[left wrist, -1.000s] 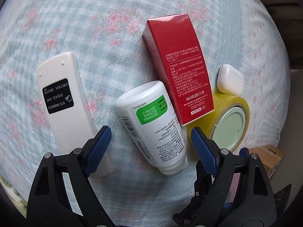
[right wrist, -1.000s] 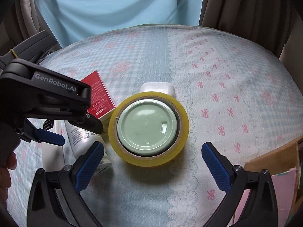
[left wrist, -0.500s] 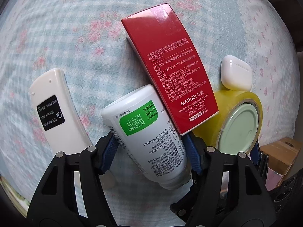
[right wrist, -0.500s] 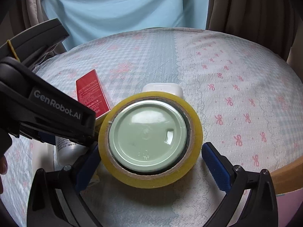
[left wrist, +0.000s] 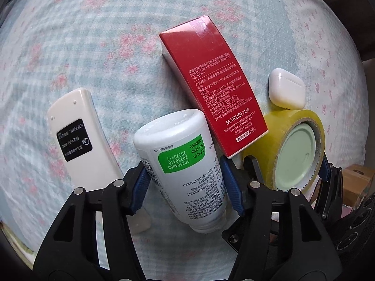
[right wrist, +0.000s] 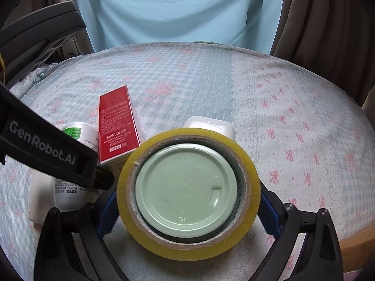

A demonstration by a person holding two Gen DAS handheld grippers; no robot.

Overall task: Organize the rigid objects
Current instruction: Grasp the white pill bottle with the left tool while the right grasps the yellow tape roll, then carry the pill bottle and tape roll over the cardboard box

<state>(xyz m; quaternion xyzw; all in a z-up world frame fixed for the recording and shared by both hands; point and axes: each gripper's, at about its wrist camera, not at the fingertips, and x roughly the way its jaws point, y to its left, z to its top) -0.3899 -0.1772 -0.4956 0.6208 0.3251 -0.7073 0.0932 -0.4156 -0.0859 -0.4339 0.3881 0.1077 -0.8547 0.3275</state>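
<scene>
Left wrist view: both claws have just closed in.
The left claw [left wrist: 185, 182] now clamps the white bottle [left wrist: 181, 166]; the right claw [right wrist: 187, 203] grips the tape roll [right wrist: 188, 185] on the bed [right wrist: 293, 121], ready for lifting.

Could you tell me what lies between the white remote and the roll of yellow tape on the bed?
In the left wrist view, the white bottle, held in the left claw, and the red box lie between the remote and the tape.
</scene>
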